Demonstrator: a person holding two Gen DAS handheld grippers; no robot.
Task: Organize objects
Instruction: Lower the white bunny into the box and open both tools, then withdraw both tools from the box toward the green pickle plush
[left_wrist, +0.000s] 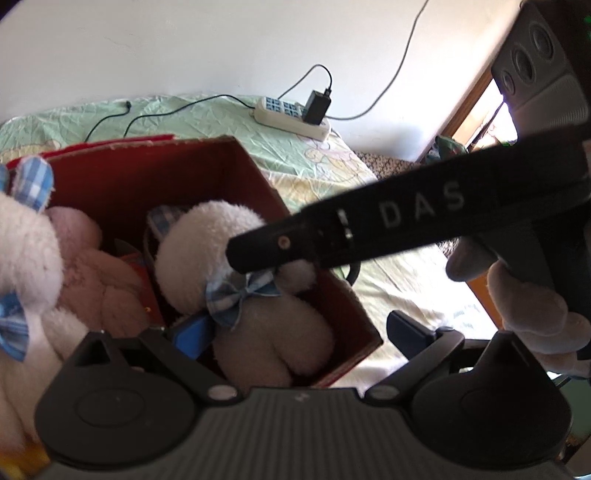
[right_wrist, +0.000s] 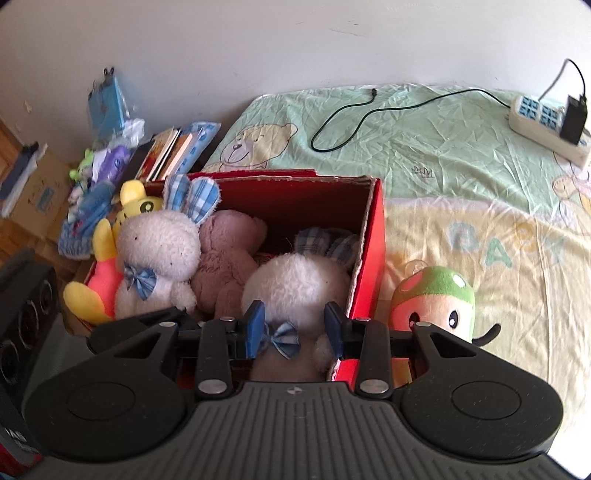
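A red cardboard box (right_wrist: 373, 236) stands on the bed and holds several plush toys. My right gripper (right_wrist: 294, 328) is shut on the neck of a white bunny (right_wrist: 295, 280) with a blue checked bow, which sits at the box's right end. In the left wrist view, one of the right gripper's black fingers (left_wrist: 258, 251) reaches the same bunny (left_wrist: 203, 243). My left gripper (left_wrist: 301, 332) hangs open over the box's near corner, holding nothing. A second white bunny (right_wrist: 159, 243), a pink bear (right_wrist: 225, 254) and a yellow plush (right_wrist: 103, 243) fill the left side. A green-capped plush (right_wrist: 432, 299) lies outside the box on the right.
A white power strip (right_wrist: 546, 125) with a black charger and a black cable (right_wrist: 347, 114) lie on the green and yellow sheet (right_wrist: 461, 177). Books (right_wrist: 166, 151), bags and a cardboard carton (right_wrist: 40, 192) crowd the floor on the left. A gloved hand (left_wrist: 524, 310) holds the right gripper.
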